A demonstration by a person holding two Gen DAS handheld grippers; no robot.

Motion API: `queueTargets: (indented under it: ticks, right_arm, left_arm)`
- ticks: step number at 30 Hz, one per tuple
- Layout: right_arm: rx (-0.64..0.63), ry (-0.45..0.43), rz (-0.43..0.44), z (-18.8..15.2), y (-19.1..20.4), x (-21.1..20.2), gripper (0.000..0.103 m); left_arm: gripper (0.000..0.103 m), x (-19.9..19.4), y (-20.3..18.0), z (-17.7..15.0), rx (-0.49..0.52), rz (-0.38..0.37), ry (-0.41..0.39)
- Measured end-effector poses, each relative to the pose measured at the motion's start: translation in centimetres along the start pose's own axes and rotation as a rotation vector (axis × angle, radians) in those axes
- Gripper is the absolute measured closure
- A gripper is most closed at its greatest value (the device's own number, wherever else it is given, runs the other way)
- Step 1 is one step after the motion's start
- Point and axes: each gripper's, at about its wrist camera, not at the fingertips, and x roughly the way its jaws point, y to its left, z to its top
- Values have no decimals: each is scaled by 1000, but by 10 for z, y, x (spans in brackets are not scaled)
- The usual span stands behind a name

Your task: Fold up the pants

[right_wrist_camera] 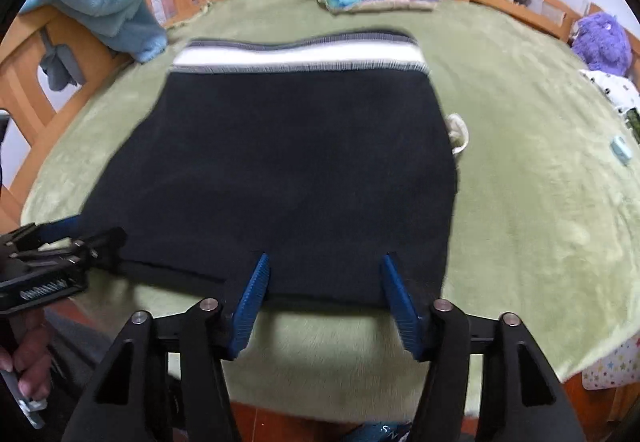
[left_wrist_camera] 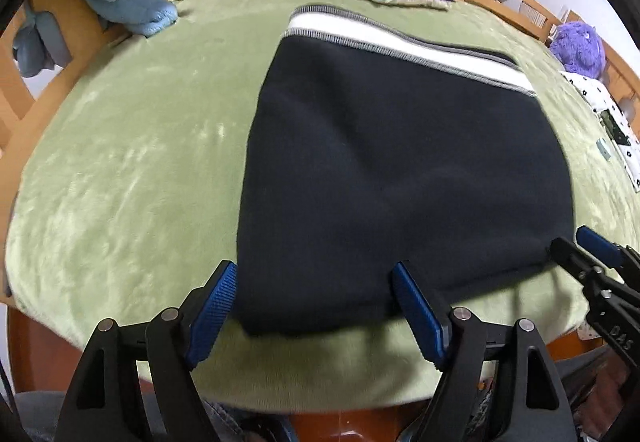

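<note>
— While both of your hand-held grippers, left and right, hang with fingers apart and hold nothing, where are the pants?

— Folded dark on the green bed cover, near edge just ahead of your fingertips, white waistband far beyond.

— Risks?

— Likely you'd pinch only the top layer, or snag the plush cover, and skew the fold.

— Containers?

— None I can make out.
</note>
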Motion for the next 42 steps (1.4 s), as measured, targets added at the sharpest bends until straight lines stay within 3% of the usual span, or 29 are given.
queueTargets:
  ticks: [5, 6, 9, 13, 17, 22, 30, 42]
  right_arm:
    - [53, -124, -37, 0, -1, -66, 43]
    - [68, -146, -43, -1, -2, -80, 39]
    - [96, -186, -68, -2, -5, -109, 36]
    - [150, -198, -64, -7, -13, -133, 33]
    - [156, -204, -104, -6, -16, -146, 33]
    - [138, -242, -129, -6, -15, -163, 28]
    - [138, -269, -133, -6, -19, -171, 11]
    - [141, -261, -145, -5, -26, -171, 10]
  left_arm:
    - [26, -59, -7, 1, -13, -68, -106]
    - [25, -71, -10, 0, -9, -73, -136]
    - [24, -97, -17, -1, 8, -102, -196]
    - [24, -107, -23, -3, 27, -118, -215]
    - [24, -109, -27, -5, 41, -114, -205]
    - [20, -126, -31, -9, 33, -123, -251]
    - [16, -132, -40, -11, 44, -129, -262]
    - [16, -130, -44, -14, 47, -146, -257]
